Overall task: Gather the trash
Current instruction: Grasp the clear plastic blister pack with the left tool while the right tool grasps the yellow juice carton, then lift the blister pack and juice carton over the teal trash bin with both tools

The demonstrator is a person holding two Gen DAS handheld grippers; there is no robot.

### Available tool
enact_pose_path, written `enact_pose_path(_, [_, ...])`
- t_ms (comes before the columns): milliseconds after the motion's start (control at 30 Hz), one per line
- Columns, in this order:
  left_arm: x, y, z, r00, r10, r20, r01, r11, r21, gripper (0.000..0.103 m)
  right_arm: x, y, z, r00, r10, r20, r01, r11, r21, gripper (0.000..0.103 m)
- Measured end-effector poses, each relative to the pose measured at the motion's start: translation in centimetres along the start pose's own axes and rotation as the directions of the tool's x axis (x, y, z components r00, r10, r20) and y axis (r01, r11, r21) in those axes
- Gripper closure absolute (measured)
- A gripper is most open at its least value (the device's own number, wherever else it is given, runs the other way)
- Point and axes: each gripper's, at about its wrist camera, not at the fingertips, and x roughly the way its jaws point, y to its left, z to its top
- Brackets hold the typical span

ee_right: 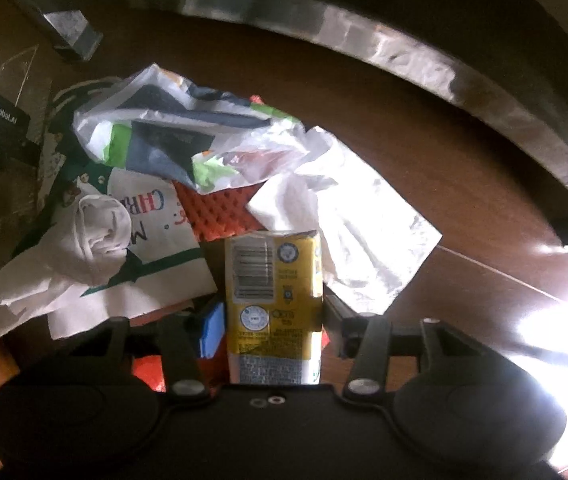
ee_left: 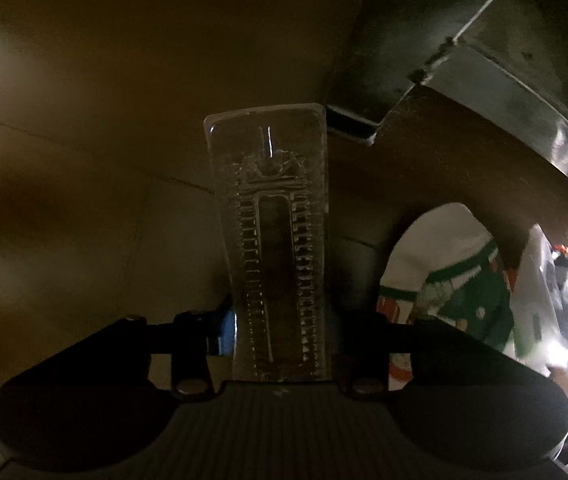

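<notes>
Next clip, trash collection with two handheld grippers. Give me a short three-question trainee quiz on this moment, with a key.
1. True or false: the right gripper has a red can between its jaws.
2. What lies between the left gripper's jaws? A) a clear plastic blister tray B) a sock C) a spoon
3. Fill in: beyond the yellow carton lies a crumpled plastic ____.

Key: 1 false, it is a yellow carton; 2 A, the clear plastic blister tray; 3 bag.

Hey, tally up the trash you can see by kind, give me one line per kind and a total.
Clear plastic blister tray, between the left gripper fingers: 1
Yellow drink carton, between the right gripper fingers: 1
Printed plastic bag: 1
White tissue or paper pieces: 2
Red-orange textured sheet: 1
Christmas-print paper: 1
Total: 7
</notes>
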Motion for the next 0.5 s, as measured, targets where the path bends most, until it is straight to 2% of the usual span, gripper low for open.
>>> enact_pose_path(133, [-1.3,0.2,-0.6,1.0,-0.011,0.0,0.011,1.0,0.012,0.062,-2.2,-0.4,-0.9,1.0,-0.004,0.027,0.004,1.0,-0.002,0.054])
enact_pose_path(300, [-4.4,1.7,-2.8,0.999,-0.003,0.046,0.0,0.998,0.06,0.062,-5.7,-1.3,-2.4,0.998,-0.003,0.065,0.003,1.0,0.014,0.054])
enact_pose_path(500, [-9.6,4.3,-5.6,0.993,0.0,0.115,-0.002,1.0,0.023,0.062,-11.3,-2.3,-3.6,0.988,0.001,0.157,-0.003,1.0,0.015,0.055])
